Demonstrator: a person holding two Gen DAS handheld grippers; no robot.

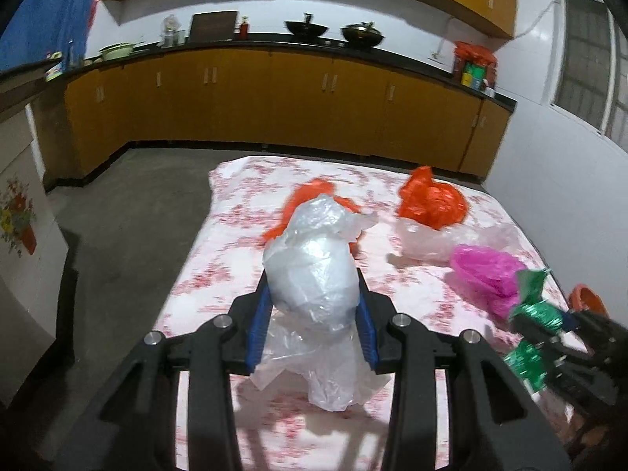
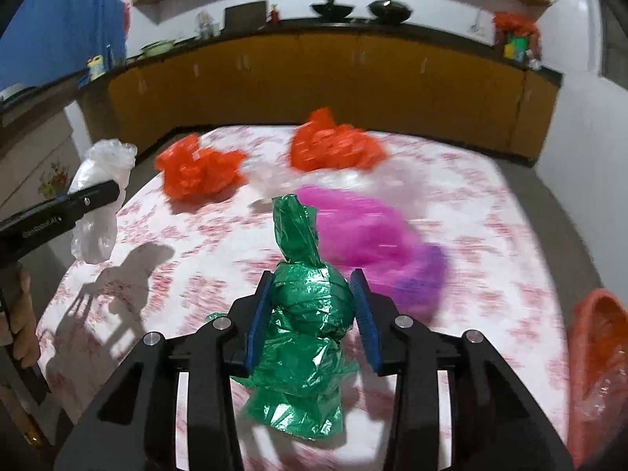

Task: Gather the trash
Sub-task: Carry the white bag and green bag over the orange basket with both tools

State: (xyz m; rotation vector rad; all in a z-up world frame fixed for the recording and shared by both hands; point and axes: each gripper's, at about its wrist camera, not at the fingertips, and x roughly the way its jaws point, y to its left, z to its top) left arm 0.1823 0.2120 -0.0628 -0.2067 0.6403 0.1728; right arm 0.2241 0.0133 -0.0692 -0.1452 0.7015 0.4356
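Observation:
My left gripper (image 1: 314, 294) is shut on a crumpled clear plastic bag (image 1: 310, 274) and holds it above the table; the bag also shows at the left of the right wrist view (image 2: 100, 192). My right gripper (image 2: 312, 294) is shut on a crumpled green plastic bag (image 2: 306, 314), also seen at the right of the left wrist view (image 1: 530, 337). On the floral tablecloth (image 2: 490, 216) lie two orange bags (image 2: 196, 172) (image 2: 333, 147), a pink bag (image 2: 365, 231) and a clear bag (image 1: 439, 243).
An orange basket (image 2: 600, 361) stands at the table's right edge. Yellow cabinets under a black counter (image 1: 274, 90) with pots run along the far wall. Grey floor (image 1: 129, 216) lies left of the table.

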